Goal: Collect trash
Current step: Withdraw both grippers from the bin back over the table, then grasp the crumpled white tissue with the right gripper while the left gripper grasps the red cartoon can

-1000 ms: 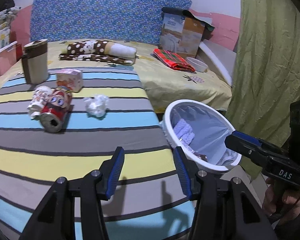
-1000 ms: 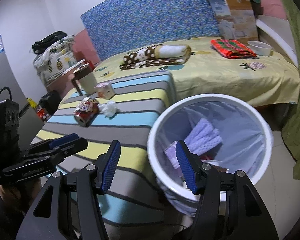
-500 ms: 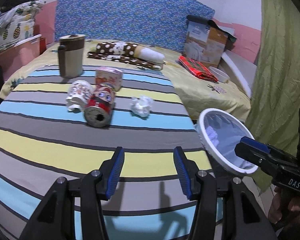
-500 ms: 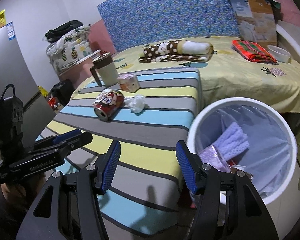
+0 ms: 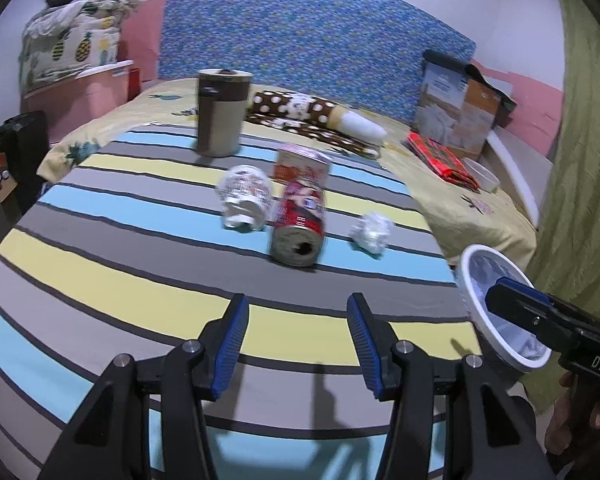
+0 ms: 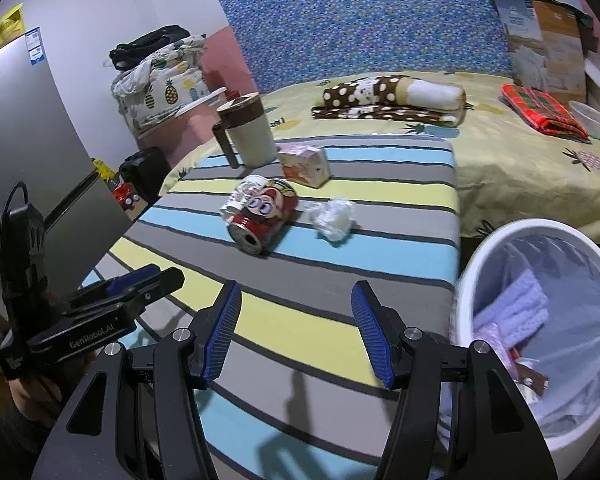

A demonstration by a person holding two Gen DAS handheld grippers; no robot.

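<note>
A red soda can lies on its side on the striped cloth. A patterned paper cup lies to its left and a crumpled white tissue to its right. A small pink carton stands behind them. The white trash bin with a bag liner holds purple trash at the right edge. My left gripper is open and empty, short of the can. My right gripper is open and empty beside the bin.
A brown-and-beige lidded mug stands at the far edge of the striped cloth. Behind lie a polka-dot roll, a red plaid cloth, a white bowl and a cardboard box. A green curtain hangs right.
Both grippers have swung left, away from the bin and toward the trash on the striped cloth. The can, cup and tissue now sit nearer the middle of both views. Both stay open.
</note>
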